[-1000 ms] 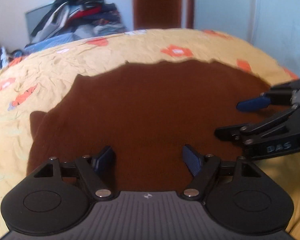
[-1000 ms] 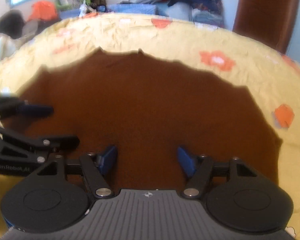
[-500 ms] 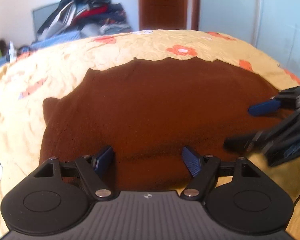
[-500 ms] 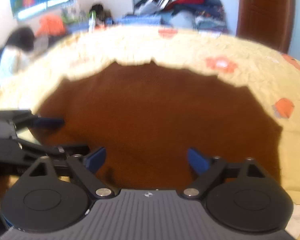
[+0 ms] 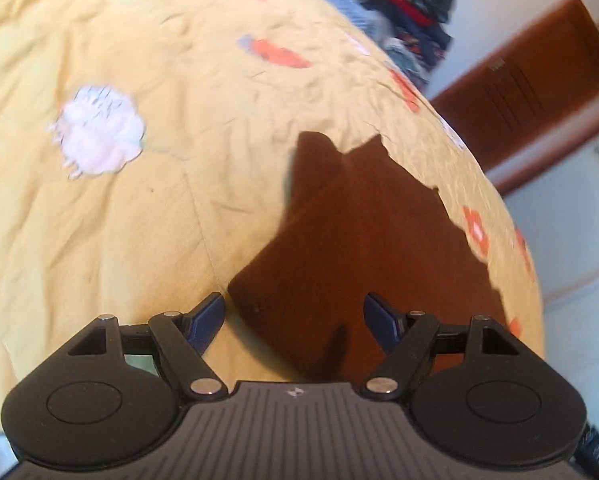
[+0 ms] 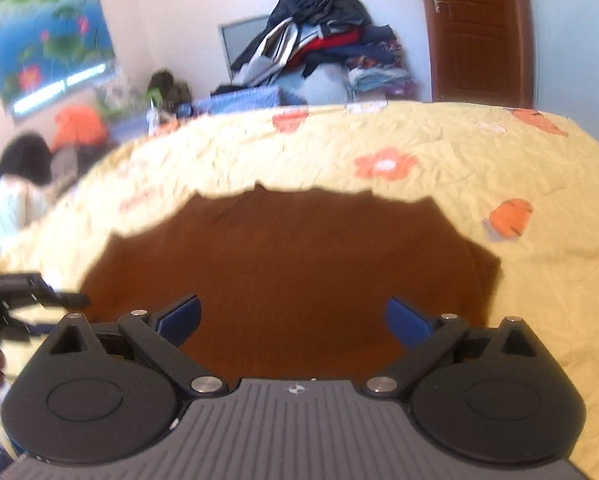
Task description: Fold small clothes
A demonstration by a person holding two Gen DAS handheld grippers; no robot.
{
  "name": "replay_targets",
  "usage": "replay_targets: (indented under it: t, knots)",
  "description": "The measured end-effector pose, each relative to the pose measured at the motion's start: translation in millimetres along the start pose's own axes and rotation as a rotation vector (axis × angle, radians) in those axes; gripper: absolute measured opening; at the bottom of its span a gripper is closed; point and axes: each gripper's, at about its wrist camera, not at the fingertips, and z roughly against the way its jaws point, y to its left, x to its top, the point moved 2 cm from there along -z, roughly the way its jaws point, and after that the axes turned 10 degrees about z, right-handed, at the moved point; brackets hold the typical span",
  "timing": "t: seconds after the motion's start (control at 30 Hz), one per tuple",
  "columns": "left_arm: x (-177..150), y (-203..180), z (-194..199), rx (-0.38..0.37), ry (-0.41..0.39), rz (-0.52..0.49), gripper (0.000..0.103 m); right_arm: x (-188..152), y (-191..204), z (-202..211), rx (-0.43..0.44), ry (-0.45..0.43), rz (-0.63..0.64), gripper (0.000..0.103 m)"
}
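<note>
Brown garment [image 6: 291, 264] looks matt knit cloth; yellow bedspread [image 6: 479, 184] crinkled cotton; door [image 6: 475, 28] glossy wood.

Left hand-held gripper [image 5: 295, 314] and right hand-held gripper [image 6: 293, 320] both gape, empty.

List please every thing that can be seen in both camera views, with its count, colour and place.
garment: one, brown, flat on the bed, in front of both grippers
bedspread: one, yellow with orange and white flowers, covers the bed
pile of clothes: one, mixed dark, red and blue, beyond the bed's far edge
door: one, brown wood, far right wall
poster: one, blue and green with flowers, left wall
orange thing: one, left of the bed, too blurred to tell
left hand-held gripper: one, black with blue pads, open, over the garment's edge
right hand-held gripper: one, black with blue pads, open, above the garment
</note>
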Motion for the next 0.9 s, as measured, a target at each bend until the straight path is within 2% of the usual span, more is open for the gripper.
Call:
replay_targets:
  t: [0.07,0.13,0.17,0.2,0.23,0.33,0.43,0.5,0.57,0.63,0.7,0.77,0.87,0.9]
  knots:
    - [-2.0,0.8,-4.5,-0.038,0.032,0.045,0.076,9.9,-3.7,3.5,0.02,-0.026,-0.018,0.099]
    - [-10.7,2.3,-8.0,-0.068,0.027,0.051,0.075,21.2,-7.4,-1.9,0.051,-0.052,-0.023,0.1]
    - [-12.8,-1.6,-11.5,-0.067,0.014,0.033,0.066,24.7,-6.4,-1.7,0.069,-0.06,-0.024,0.101]
    - [-18.3,-5.6,-14.8,-0.038,0.001,0.007,0.042,28.0,-5.3,-2.5,0.087,-0.064,-0.027,0.101]
    - [-19.8,-8.9,-17.3,-0.008,-0.011,-0.008,0.039,31.3,-3.7,-4.2,0.108,-0.063,-0.035,0.101]
    - [-23.8,-4.1,-9.5,-0.034,0.003,0.006,0.039,39.4,2.6,-10.6,0.167,-0.038,-0.062,0.101]
    - [-27.8,2.5,-10.3,-0.085,0.05,0.037,0.047,48.3,9.3,-12.3,0.258,-0.025,-0.076,0.101]
    - [-34.4,9.5,-7.2,-0.159,0.097,0.104,0.07,53.2,10.3,-14.4,0.316,-0.023,-0.109,0.101]
    - [-38.8,11.9,-6.7,-0.19,0.123,0.147,0.076,55.9,9.6,-17.3,0.366,-0.013,-0.167,0.101]
    - [-37.9,13.1,-8.3,-0.201,0.138,0.173,0.076,56.0,8.1,-21.8,0.4,-0.002,-0.208,0.101]
    - [-32.2,22.1,-10.2,-0.228,0.146,0.257,0.076,54.9,10.4,-25.0,0.398,0.014,-0.218,0.101]
    - [-22.8,31.9,-10.3,-0.247,0.096,0.326,0.076,53.2,15.4,-26.0,0.392,0.027,-0.201,0.101]
    - [-8.5,30.9,-12.5,-0.23,0.016,0.338,0.075,51.1,21.1,-25.9,0.391,0.041,-0.181,0.101]
    - [-5.3,27.3,-12.3,-0.222,-0.011,0.323,0.068,51.4,22.8,-26.7,0.39,0.045,-0.179,0.101]
